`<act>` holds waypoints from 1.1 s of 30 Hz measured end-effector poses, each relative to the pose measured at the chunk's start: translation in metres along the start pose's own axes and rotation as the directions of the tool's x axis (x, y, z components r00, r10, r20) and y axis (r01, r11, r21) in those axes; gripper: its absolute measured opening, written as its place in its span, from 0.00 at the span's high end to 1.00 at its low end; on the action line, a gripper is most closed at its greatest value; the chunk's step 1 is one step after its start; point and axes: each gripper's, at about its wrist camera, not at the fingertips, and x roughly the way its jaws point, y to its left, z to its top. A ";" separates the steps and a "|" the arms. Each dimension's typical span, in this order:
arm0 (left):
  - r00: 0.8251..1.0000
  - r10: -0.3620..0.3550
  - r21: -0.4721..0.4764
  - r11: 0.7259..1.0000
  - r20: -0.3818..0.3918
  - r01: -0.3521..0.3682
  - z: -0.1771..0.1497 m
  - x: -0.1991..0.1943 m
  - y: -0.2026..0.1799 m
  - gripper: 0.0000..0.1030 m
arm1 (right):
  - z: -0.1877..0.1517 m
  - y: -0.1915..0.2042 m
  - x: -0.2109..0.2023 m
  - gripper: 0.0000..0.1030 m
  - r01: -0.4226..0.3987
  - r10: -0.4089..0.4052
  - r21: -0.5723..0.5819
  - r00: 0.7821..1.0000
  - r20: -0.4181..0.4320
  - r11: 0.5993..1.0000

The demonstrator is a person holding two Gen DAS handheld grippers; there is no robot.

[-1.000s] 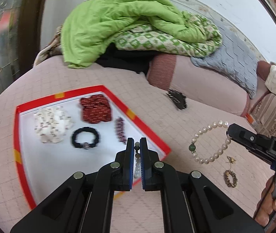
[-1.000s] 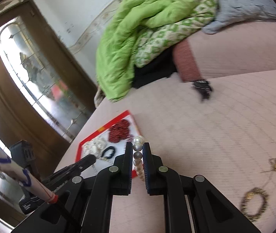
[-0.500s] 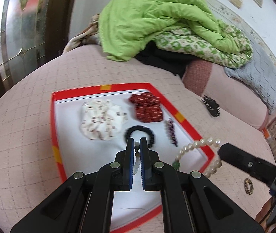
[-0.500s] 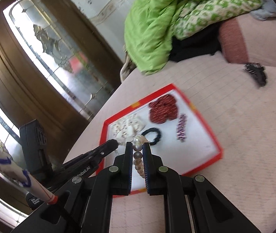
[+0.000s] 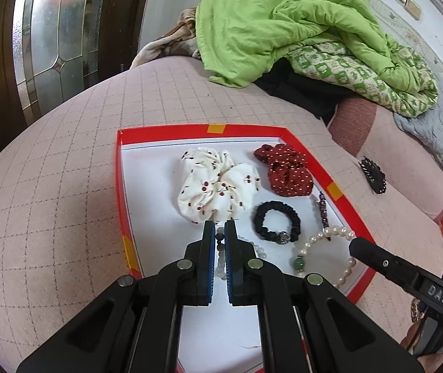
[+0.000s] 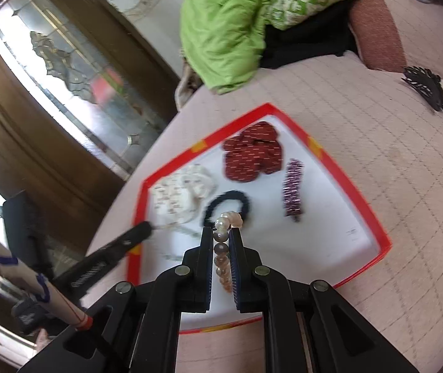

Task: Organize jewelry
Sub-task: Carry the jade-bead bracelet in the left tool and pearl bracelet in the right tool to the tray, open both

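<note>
A red-rimmed white tray (image 5: 118,186) lies on the pink quilted bed. My left gripper (image 5: 220,227) is shut on a thin bracelet of pale beads (image 5: 260,250), which trails onto the tray floor near the white scrunchie (image 5: 215,183). In the right wrist view my right gripper (image 6: 221,233) is shut on a pearl bracelet (image 6: 221,250), low over the tray beside the black hair tie (image 6: 227,200). Seen from the left wrist, the pearl bracelet (image 5: 314,239) with its green bead hangs from the right gripper (image 5: 356,245) over the tray's right side. The left gripper (image 6: 145,228) also shows at the tray's left edge.
The tray also holds a red dotted scrunchie (image 5: 286,171) and a purple clip (image 5: 322,208). A black hair claw (image 5: 372,175) lies on the bed to the right. A green quilt (image 5: 283,25) is piled behind. A glazed wooden door (image 6: 50,93) stands at left.
Both grippers have carried their bracelets leftward from the bare bed to over the tray and come lower. Both stayed shut on the beads.
</note>
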 end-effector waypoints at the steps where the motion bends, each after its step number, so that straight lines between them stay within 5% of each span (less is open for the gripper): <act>1: 1.000 0.007 0.000 1.000 -0.004 -0.007 0.000 0.001 0.001 0.95 | 0.001 -0.003 0.001 0.89 0.009 -0.009 0.004 1.000 0.000 1.000; 11: 0.999 0.029 0.021 0.999 -0.034 -0.028 -0.002 0.010 -0.005 0.95 | 0.000 -0.023 0.002 0.89 0.118 -0.118 0.014 0.993 -0.007 0.993; 33: 0.994 0.083 0.047 0.996 -0.073 -0.079 -0.008 0.023 -0.009 0.95 | -0.001 -0.023 0.000 0.88 0.224 -0.223 -0.036 0.975 0.015 0.974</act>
